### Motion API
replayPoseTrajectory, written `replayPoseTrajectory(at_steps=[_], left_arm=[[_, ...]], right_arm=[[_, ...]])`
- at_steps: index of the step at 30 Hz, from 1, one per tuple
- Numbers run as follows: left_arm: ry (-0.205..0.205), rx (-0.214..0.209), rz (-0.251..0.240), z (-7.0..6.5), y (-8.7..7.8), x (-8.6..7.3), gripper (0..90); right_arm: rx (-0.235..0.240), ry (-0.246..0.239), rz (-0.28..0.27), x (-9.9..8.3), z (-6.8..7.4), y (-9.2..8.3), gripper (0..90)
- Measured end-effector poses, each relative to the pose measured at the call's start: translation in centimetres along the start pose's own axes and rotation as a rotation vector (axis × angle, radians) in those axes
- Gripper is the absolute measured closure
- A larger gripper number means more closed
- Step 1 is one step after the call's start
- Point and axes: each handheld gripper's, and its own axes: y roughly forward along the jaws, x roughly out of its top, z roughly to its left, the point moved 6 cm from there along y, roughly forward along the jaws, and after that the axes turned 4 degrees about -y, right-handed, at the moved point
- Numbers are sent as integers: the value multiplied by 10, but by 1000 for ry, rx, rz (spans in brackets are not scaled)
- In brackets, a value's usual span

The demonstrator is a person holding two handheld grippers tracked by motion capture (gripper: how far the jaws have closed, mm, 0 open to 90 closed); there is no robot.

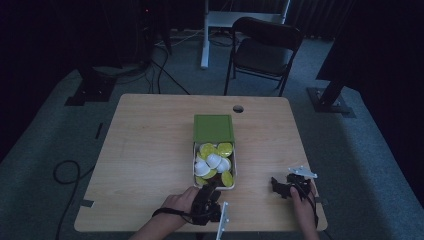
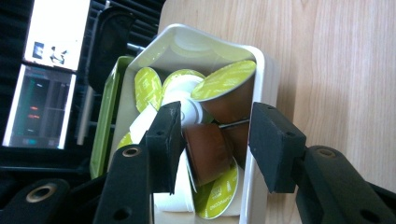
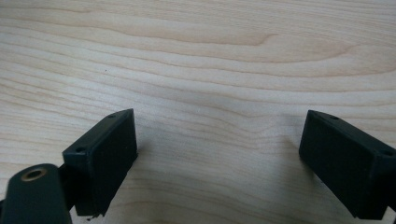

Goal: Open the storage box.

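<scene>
Left gripper [image 2: 212, 144], jaws part-open, straddles a brown coffee capsule [image 2: 205, 156] lying sideways in the white tray [image 2: 261, 84]; right gripper [image 3: 219, 163] wide, empty, farther.

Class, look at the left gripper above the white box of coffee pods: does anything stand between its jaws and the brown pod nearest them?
Nothing visible does. The left gripper has its jaws apart over the brown pod in the white box, whose green lid is off.

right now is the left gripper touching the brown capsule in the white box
Cannot tell. In the left gripper view the brown capsule lies between the left gripper jaws, flush with one pad and clear of the other, but depth is unclear.
</scene>
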Motion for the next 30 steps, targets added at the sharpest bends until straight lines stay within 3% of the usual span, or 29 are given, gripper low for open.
replayPoseTrajectory(at_steps=[2, 16, 24, 30], left_arm=[[-42, -15, -7, 6, 0, -1, 544], [-171, -34, -19, 40, -5, -11, 544], [-278, -47, -40, 59, -9, -19, 544], [-318, -40, -25, 70, -11, -30, 544]], right_arm=[[0, 0, 0, 0, 0, 0, 107], [0, 0, 0, 0, 0, 0, 107], [0, 0, 0, 0, 0, 0, 107], [0, 0, 0, 0, 0, 0, 107]])
